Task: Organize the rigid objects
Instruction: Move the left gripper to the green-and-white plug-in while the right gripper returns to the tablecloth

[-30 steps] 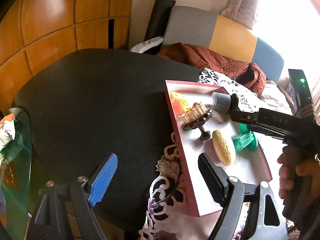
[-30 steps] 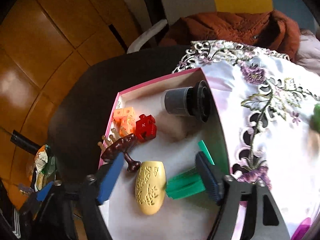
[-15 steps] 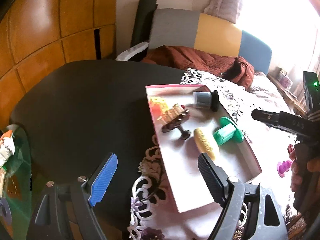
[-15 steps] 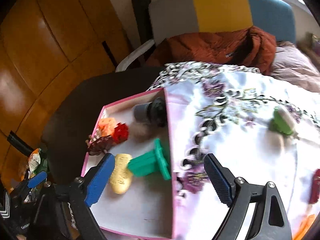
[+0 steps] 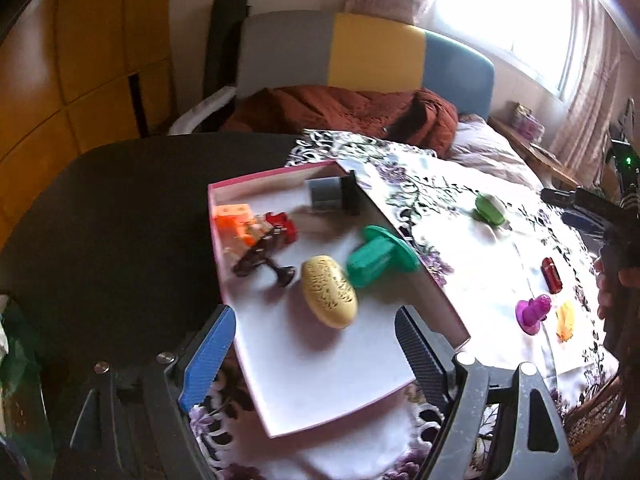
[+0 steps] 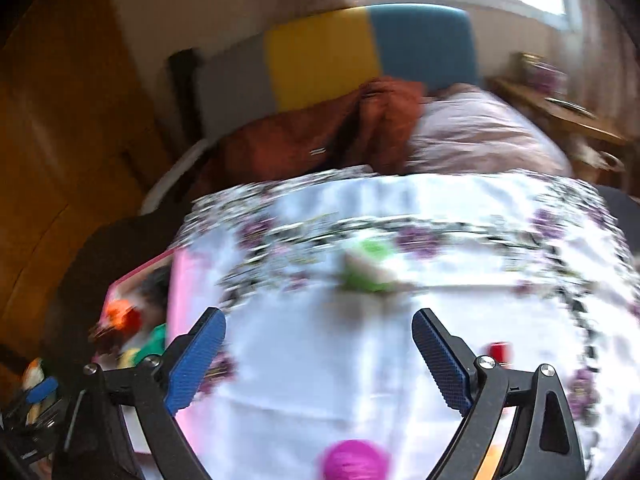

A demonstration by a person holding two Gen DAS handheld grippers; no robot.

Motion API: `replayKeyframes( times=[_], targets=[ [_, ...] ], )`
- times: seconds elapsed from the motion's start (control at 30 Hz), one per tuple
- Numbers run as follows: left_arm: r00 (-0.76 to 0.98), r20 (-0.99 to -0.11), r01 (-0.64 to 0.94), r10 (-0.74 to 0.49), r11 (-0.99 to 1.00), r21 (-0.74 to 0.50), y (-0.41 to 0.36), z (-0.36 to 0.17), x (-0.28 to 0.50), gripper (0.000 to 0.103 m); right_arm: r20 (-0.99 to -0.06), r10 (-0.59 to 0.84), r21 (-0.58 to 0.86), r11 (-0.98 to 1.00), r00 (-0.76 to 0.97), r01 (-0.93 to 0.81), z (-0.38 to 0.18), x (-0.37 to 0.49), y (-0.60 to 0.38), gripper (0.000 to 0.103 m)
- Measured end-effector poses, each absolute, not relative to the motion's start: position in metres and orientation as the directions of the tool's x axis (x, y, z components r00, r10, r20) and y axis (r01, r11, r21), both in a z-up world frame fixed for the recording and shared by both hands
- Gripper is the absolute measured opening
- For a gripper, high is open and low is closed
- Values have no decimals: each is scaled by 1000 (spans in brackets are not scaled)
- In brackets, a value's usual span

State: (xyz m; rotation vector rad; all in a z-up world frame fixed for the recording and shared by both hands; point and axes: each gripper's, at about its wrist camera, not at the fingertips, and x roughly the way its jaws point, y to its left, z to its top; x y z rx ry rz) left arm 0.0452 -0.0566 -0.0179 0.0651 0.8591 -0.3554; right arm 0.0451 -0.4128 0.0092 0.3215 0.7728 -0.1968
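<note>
A pink-rimmed box [image 5: 448, 300] holds a yellow oval piece [image 5: 329, 291], a green spool [image 5: 378, 256], a brown stand [image 5: 262, 258], orange blocks [image 5: 232, 220], a red piece [image 5: 282, 224] and a grey cylinder [image 5: 326, 196]. My left gripper [image 5: 310, 354] hangs open over the box's near end. On the floral cloth [image 5: 460, 240] lie a light green piece [image 5: 490, 208], a dark red piece [image 5: 552, 274], a magenta piece [image 5: 532, 312] and an orange piece [image 5: 565, 320]. My right gripper [image 6: 320, 354] hovers over the cloth, its jaws opening with nothing between them; the light green piece [image 6: 366, 268] lies ahead, the magenta piece [image 6: 354, 460] below.
A dark round table [image 5: 112, 208] carries the cloth and box. Behind it stands a sofa [image 5: 360, 60] with a rust-brown jacket [image 5: 340, 112]. A wooden wall [image 5: 60, 60] is at the left. A hand [image 5: 612, 280] holds the right gripper's handle at the right edge.
My right gripper has swung right from over the box to over the cloth and opened wider. My left gripper has shifted right, so the box now sits ahead of it.
</note>
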Motion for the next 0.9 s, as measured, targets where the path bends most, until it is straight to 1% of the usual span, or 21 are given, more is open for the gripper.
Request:
replayKeyframes(
  times=[0.07,0.17,0.2,0.3,0.4,0.53,0.77,0.9],
  targets=[
    [572,-762,358,-304,928,-101,-66,-19,48,79,-709,-113,217,904,696,368,7,35,-443,95],
    [549,-765,391,-338,912,-122,-82,-16,52,78,-715,-237,215,821,658,529,-4,16,-493,96],
    [546,-763,402,-345,907,-122,-89,-15,53,78,-721,-265,237,774,640,587,-11,8,-510,96],
    [537,-758,441,-370,889,-121,-110,-8,56,78,-738,-268,340,644,619,685,-20,-6,-540,96],
    [513,-762,493,-395,862,-115,-141,-5,62,78,-737,-261,388,592,623,706,-24,-13,-551,97],
    [461,-776,555,-430,822,-126,-189,-5,73,79,-732,-235,416,589,639,693,-24,-13,-553,98],
    [311,-789,566,-530,770,-294,-261,-22,107,80,-723,-203,454,581,660,675,-27,-16,-552,99],
    [280,-790,539,-545,770,-340,-294,-33,131,80,-719,-192,469,574,667,671,-27,-17,-554,99]
  ],
)
